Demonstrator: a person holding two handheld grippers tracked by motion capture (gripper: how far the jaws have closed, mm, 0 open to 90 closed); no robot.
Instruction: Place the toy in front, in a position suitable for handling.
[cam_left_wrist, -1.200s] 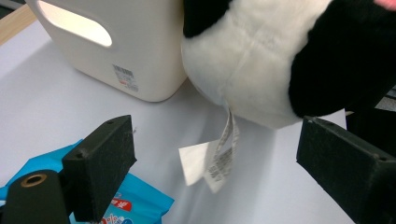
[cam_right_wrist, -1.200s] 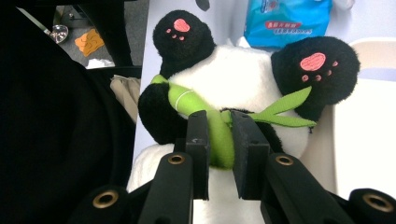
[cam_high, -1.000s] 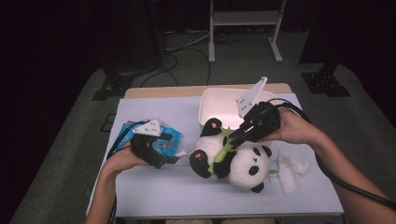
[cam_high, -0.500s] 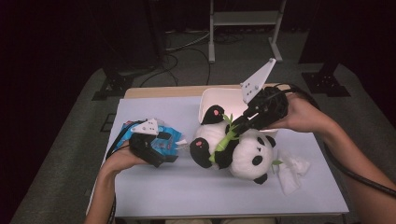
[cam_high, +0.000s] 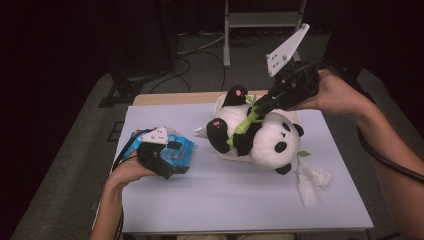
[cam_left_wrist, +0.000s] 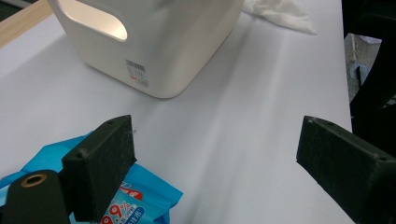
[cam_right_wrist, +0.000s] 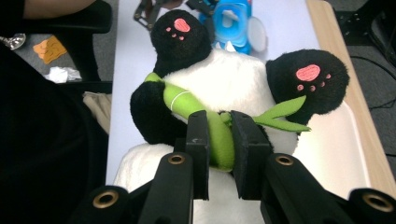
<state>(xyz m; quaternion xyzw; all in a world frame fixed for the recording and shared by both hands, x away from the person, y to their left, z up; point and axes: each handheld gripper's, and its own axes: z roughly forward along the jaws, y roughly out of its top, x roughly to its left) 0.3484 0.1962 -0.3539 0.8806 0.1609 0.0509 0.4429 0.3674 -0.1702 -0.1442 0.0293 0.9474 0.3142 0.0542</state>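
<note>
White table (cam_high: 240, 200), plush panda (cam_high: 265, 140) clamped by right gripper (cam_high: 260, 106) at green bamboo stalk (cam_right_wrist: 219, 135), over far white bin (cam_left_wrist: 187, 46), left gripper (cam_high: 172, 159) jaws apart at left, blue wipes pack (cam_high: 180, 147) beneath.

Plush panda (cam_high: 260, 137): white body and head, black limbs, ears and eye patches; pink paw-print marks on the black foot soles (cam_right_wrist: 308, 73).
Bamboo stalk (cam_right_wrist: 205, 123) across the panda's front: bright green, with a thin pale ring and darker green leaves.
Bin (cam_left_wrist: 187, 51) near the bench's far edge: cream-white plastic with a small white printed label.
Wipes pack (cam_high: 172, 150) near the left edge: bright blue, with white and red print.
Crumpled tissue (cam_high: 312, 182) toward the right edge: white.
Bench cover (cam_high: 240, 200): pale lilac-white and plain; wood-tan strip along the far edge.
Left gripper (cam_high: 172, 157) and right gripper (cam_right_wrist: 219, 154): black jaws, brass-coloured rivets, pale grey top plates.
</note>
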